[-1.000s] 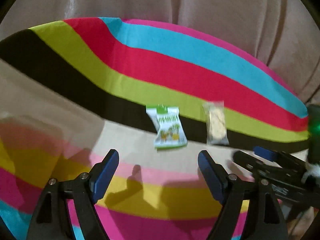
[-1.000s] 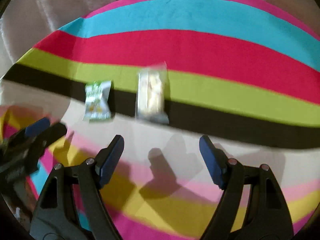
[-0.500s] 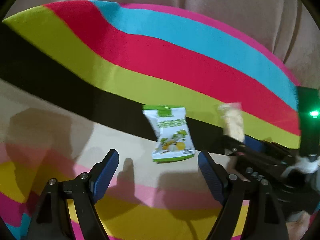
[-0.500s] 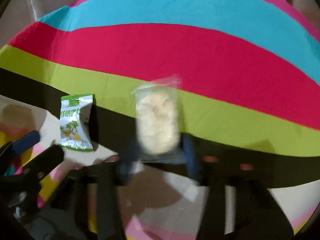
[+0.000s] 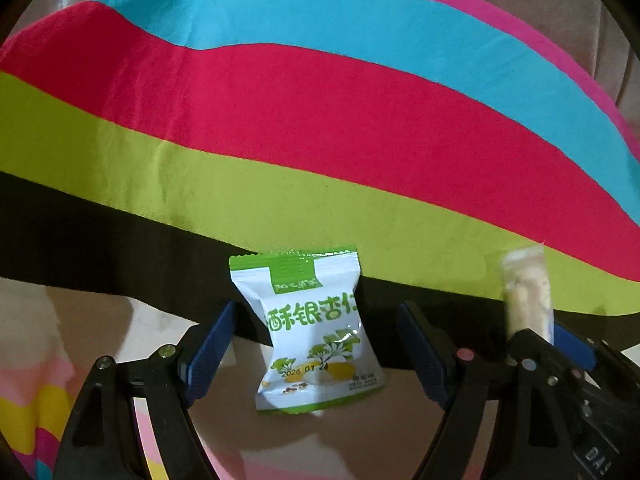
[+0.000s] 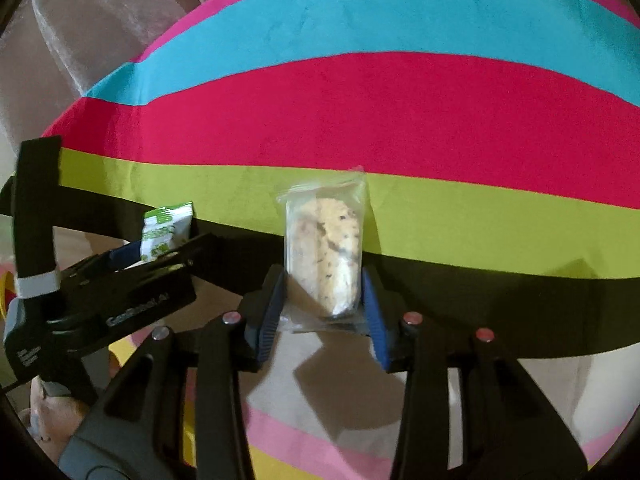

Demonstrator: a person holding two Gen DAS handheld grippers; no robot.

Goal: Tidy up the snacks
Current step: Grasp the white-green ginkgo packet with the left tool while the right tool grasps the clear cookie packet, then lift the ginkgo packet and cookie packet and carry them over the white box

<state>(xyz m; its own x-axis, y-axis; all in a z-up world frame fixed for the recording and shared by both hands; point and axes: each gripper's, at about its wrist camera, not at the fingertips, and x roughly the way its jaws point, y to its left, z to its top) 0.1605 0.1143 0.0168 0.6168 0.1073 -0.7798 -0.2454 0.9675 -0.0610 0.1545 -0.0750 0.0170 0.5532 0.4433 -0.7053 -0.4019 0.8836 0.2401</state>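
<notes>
Striped cloth (image 5: 304,128): under both snacks.
Left gripper (image 5: 316,344): fingers apart around green packet (image 5: 316,332).
Right gripper (image 6: 324,312): clamped on cookie bag (image 6: 324,248).

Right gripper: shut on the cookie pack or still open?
Shut on it: the right gripper has both blue pads pressed against the sides of the clear cookie pack.
</notes>
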